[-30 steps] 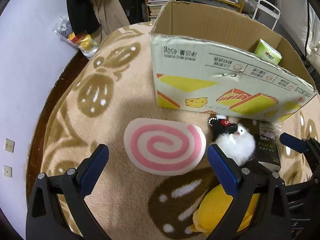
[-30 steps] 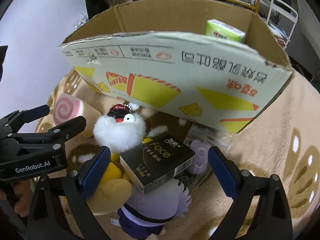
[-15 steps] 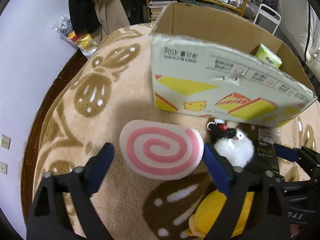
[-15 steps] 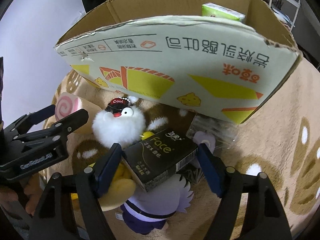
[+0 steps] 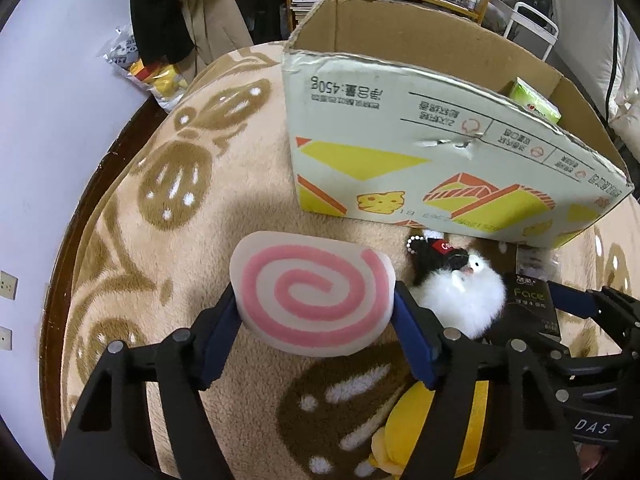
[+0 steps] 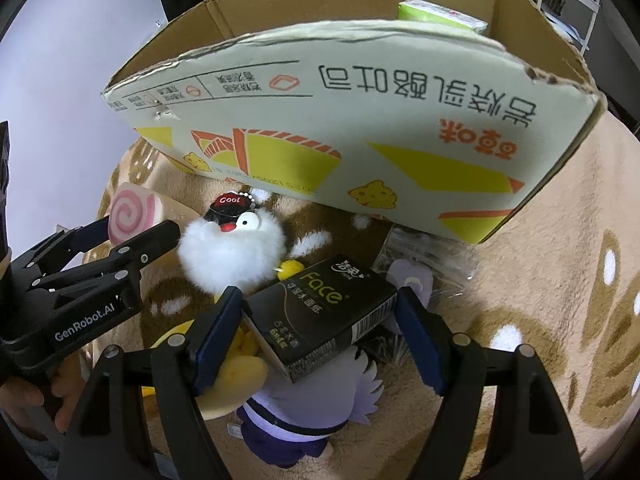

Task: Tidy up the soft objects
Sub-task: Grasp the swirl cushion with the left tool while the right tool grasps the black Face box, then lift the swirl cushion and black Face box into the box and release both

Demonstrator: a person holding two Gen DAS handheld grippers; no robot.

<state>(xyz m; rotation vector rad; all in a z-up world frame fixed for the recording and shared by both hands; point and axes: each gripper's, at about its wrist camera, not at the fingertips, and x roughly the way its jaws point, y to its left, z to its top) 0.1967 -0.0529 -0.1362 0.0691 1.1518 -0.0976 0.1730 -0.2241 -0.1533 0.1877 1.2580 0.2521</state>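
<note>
Swirl cushion [image 5: 316, 296], pink-and-white, sits between the blue pads of the left gripper [image 5: 316, 332], both pads touching its sides, so closed on it; it lies on the beige patterned blanket [image 5: 168, 240] in front of the cardboard box [image 5: 400, 152]; right gripper [image 6: 320, 332] has its pads against both ends of the black Face tissue pack [image 6: 320, 312], gripping it; pack rests atop a purple-and-white plush [image 6: 304, 412] w/ a yellow plush [image 6: 236, 376] beside; white fluffy toy [image 6: 232, 256] in a black cap lies just behind, near the box; green tissue pack [image 6: 440, 14] is inside the box.
</note>
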